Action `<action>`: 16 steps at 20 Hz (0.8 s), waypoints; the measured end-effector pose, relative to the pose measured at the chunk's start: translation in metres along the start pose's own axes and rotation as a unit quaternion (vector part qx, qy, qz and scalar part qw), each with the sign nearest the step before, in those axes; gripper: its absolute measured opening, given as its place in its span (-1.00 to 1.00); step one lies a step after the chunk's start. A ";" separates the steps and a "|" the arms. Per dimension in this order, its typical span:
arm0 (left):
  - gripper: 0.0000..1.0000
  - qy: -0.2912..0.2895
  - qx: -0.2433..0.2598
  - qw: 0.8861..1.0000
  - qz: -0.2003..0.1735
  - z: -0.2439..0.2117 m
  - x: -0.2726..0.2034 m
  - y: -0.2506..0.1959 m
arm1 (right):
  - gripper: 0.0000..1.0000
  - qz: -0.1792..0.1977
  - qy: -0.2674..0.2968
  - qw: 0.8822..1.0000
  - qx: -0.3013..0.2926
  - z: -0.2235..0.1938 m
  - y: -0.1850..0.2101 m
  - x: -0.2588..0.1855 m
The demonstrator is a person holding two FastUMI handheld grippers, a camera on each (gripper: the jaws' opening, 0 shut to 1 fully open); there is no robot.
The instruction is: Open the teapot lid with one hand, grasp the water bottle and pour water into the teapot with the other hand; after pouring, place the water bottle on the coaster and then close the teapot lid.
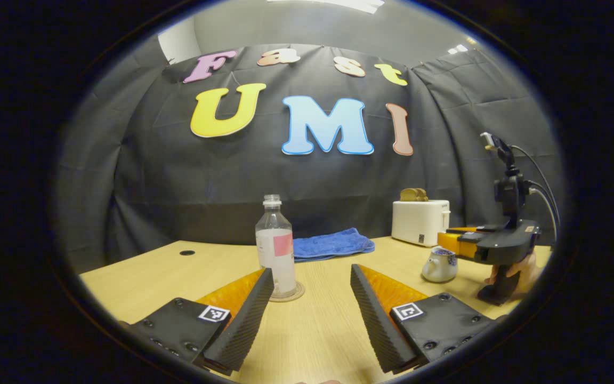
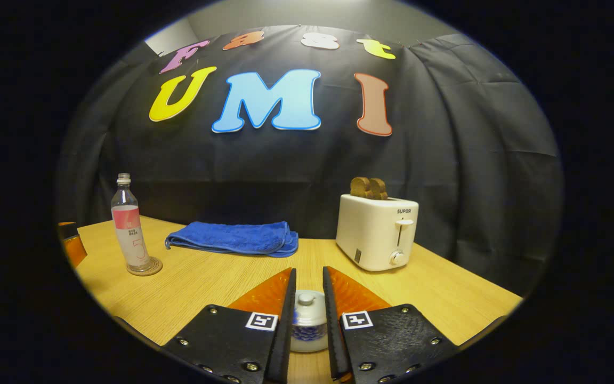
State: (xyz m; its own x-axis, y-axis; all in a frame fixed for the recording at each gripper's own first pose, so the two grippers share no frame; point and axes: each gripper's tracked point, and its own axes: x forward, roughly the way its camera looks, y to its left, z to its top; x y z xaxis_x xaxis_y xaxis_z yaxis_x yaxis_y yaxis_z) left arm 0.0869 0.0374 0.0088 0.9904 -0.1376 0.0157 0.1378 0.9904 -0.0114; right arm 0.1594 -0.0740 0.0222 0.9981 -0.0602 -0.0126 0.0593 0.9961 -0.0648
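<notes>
A clear water bottle (image 1: 275, 245) with a pink label and no cap stands upright on a round coaster (image 1: 299, 295). My left gripper (image 1: 312, 272) is open and wide just in front of it, its left finger near the bottle's base and nothing between the fingers. A small white teapot (image 1: 439, 265) with blue pattern sits to the right, lid on. My right gripper (image 2: 308, 271), held by a hand (image 1: 517, 269), hangs over the teapot (image 2: 307, 330). Its fingers stand close together with the lid knob (image 2: 306, 297) in the gap, untouched. The bottle (image 2: 130, 234) and coaster (image 2: 152, 268) stand far left.
A folded blue towel (image 1: 331, 244) lies at the back of the wooden table (image 1: 312, 330). A white toaster (image 2: 376, 232) with toast in it stands at the back right. A cable hole (image 1: 187, 253) is in the tabletop at the left.
</notes>
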 end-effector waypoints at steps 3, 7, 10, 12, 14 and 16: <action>1.00 0.012 -0.010 1.000 0.002 -0.004 -0.008 -0.005 | -0.21 0.001 -0.037 0.999 0.010 0.032 0.003 -0.036; 1.00 0.007 -0.021 1.000 0.010 0.008 -0.029 -0.016 | 0.90 0.041 -0.043 0.998 0.009 0.031 0.036 -0.087; 1.00 -0.002 -0.037 0.999 0.021 0.021 -0.051 -0.023 | 0.92 0.048 -0.018 0.998 0.029 0.017 0.053 -0.119; 1.00 -0.012 -0.032 0.999 0.033 0.023 -0.063 -0.026 | 0.92 0.045 -0.007 0.998 0.042 0.007 0.061 -0.138; 0.97 -0.009 -0.024 0.999 0.031 0.016 -0.071 -0.037 | 0.92 0.037 -0.002 0.999 0.040 -0.004 0.065 -0.151; 0.99 -0.001 -0.019 0.999 0.031 0.007 -0.074 -0.045 | 0.92 0.039 -0.003 0.999 0.026 -0.012 0.072 -0.161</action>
State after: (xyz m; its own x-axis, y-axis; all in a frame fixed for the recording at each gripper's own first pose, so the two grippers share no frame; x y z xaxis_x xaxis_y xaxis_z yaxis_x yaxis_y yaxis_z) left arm 0.0075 0.0026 0.0155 0.9969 -0.0765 0.0161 0.0772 0.9957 -0.0507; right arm 0.0032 0.0066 0.0080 0.9998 0.0185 -0.0089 -0.0186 0.9998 -0.0111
